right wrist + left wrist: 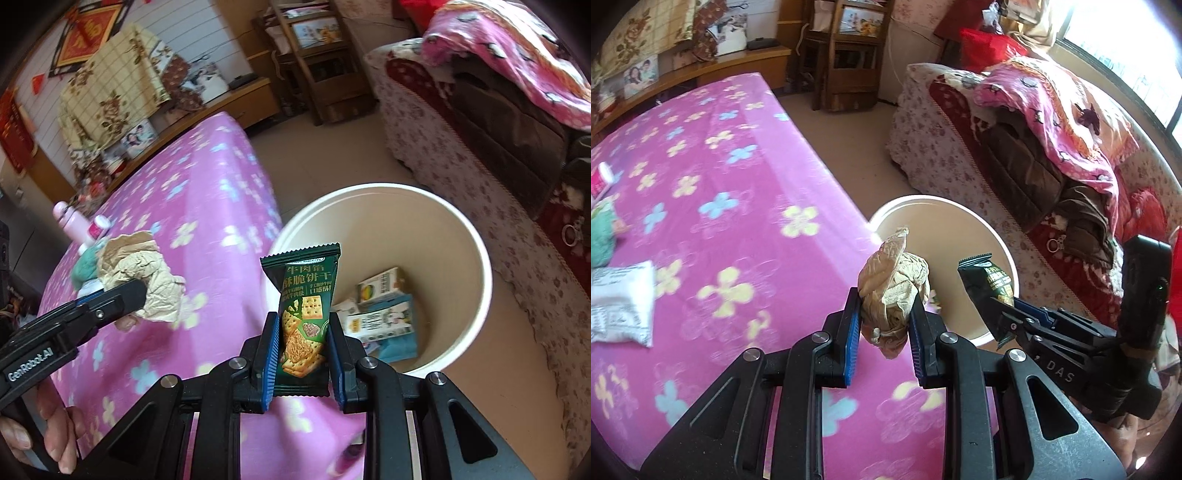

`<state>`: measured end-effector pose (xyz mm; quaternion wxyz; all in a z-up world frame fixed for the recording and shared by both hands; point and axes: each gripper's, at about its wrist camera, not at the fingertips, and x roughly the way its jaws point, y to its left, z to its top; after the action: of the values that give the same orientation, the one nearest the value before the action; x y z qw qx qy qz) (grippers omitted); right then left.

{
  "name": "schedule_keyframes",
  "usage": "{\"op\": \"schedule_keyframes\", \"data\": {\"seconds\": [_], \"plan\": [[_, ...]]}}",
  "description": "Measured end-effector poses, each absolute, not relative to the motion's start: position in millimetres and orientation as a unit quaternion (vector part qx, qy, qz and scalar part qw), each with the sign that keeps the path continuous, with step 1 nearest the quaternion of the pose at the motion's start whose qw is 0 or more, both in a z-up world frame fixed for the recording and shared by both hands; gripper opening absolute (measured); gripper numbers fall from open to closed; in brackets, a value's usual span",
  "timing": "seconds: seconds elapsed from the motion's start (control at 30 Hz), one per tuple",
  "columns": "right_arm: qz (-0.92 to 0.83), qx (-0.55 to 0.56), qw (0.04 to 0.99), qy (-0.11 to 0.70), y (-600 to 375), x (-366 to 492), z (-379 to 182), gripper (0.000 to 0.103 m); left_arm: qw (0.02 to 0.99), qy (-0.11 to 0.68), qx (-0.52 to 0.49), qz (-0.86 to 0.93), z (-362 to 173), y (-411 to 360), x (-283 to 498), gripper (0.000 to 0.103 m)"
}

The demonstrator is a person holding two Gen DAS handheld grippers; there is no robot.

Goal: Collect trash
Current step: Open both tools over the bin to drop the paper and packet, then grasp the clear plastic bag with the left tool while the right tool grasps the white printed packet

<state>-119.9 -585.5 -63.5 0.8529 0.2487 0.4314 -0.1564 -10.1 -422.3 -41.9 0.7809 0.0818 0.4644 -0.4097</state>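
— Holding both pieces already? 
— Yes. The left gripper [884, 325] has its fingers clamped on a crumpled paper wad [894, 291], and the right gripper [302, 347] has its fingers closed on a green cracker packet [303, 317], long axis upright. 
— Where's the bin? 
— The white bin [476, 295] stands on the floor just beside the bed [738, 221] edge, cartons already in its bottom. It lies ahead and to the right of both loads. 
— Which goes first? 
— I'd judge the right; its packet hangs nearer the rim, while the wad sits over the bed's edge.
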Motion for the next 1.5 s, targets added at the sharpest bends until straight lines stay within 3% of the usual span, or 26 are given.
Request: {"op": "schedule_keyframes", "data": {"seconds": [0.2,0.27,0.3,0.33,0.37,1.1,1.5], "plan": [[-0.189,0.254,0.844,0.433,-610.9,-126.5,-73.2,0.023,0.765,0.477,0.067,-0.427,-50.6,-447.7,-8.9,0.023],[-0.204,0.255,0.84,0.435,-618.3,-127.0,-75.5,0.026,0.757,0.483,0.052,-0.437,-54.5,-452.4,-6.7,0.033],[-0.209,0.257,0.837,0.436,-620.1,-127.4,-76.6,0.044,0.753,0.487,0.044,-0.441,-57.0,-453.9,-5.0,0.039],[-0.215,0.262,0.835,0.433,-622.5,-128.8,-77.3,0.064,0.752,0.489,0.04,-0.441,-58.0,-454.3,-4.6,0.052],[-0.22,0.268,0.837,0.424,-625.3,-131.9,-77.5,0.07,0.751,0.49,0.033,-0.442,-59.1,-453.5,-3.8,0.058],[-0.18,0.235,0.852,0.433,-572.0,-109.3,-61.9,0.07,0.804,0.463,0.071,-0.365,-51.5,-387.6,3.3,0.058],[-0.084,0.198,0.862,0.459,-497.3,-63.6,-55.9,0.07,0.837,0.469,0.056,-0.275,-44.0,-273.7,30.6,0.058]]}}
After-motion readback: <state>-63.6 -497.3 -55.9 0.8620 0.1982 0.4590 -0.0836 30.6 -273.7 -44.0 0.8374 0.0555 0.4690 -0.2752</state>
